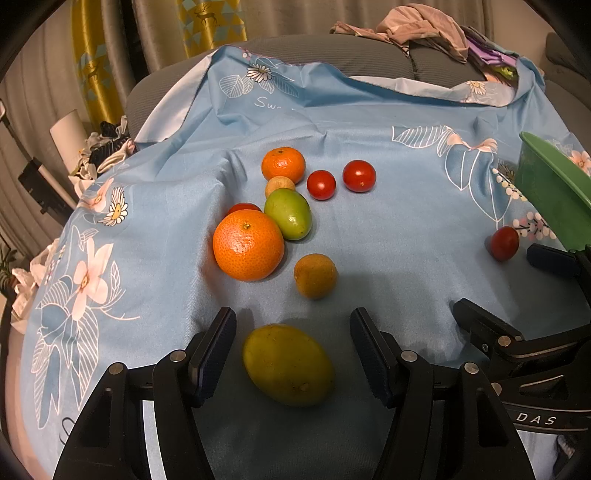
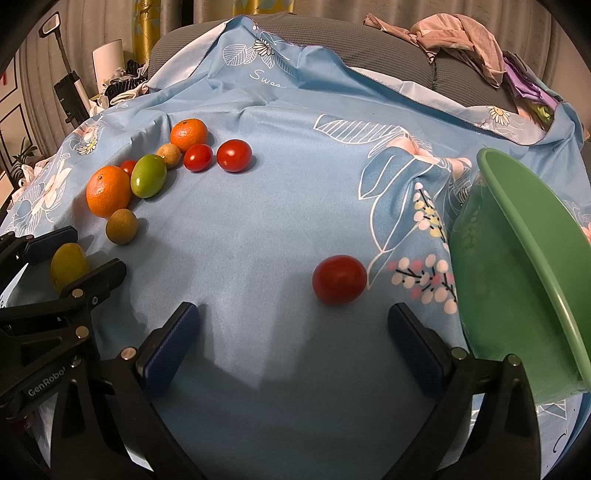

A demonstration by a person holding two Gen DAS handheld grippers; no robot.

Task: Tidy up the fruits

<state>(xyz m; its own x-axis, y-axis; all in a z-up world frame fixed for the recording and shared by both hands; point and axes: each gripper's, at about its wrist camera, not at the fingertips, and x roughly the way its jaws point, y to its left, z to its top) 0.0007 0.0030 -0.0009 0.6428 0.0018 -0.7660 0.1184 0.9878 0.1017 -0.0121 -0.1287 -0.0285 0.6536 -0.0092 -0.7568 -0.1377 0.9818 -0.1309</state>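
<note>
My left gripper (image 1: 293, 328) is open, its fingers either side of a yellow-green lemon-like fruit (image 1: 288, 363) lying on the blue floral cloth (image 1: 388, 236); I cannot tell if the pads touch it. Beyond it lie a large orange (image 1: 248, 244), a small brown fruit (image 1: 315, 275), a green fruit (image 1: 289, 213), a smaller orange (image 1: 283, 165) and two red tomatoes (image 1: 321, 184). My right gripper (image 2: 293, 323) is open and empty, just behind a lone red tomato (image 2: 339, 279). A tilted green bowl (image 2: 524, 266) stands right of it.
The cloth covers a grey sofa (image 1: 376, 61). A pile of clothes (image 1: 417, 27) lies at the back right. Curtains, a white roll (image 1: 68, 134) and clutter stand at the left. The left gripper shows at the left edge of the right wrist view (image 2: 74, 251).
</note>
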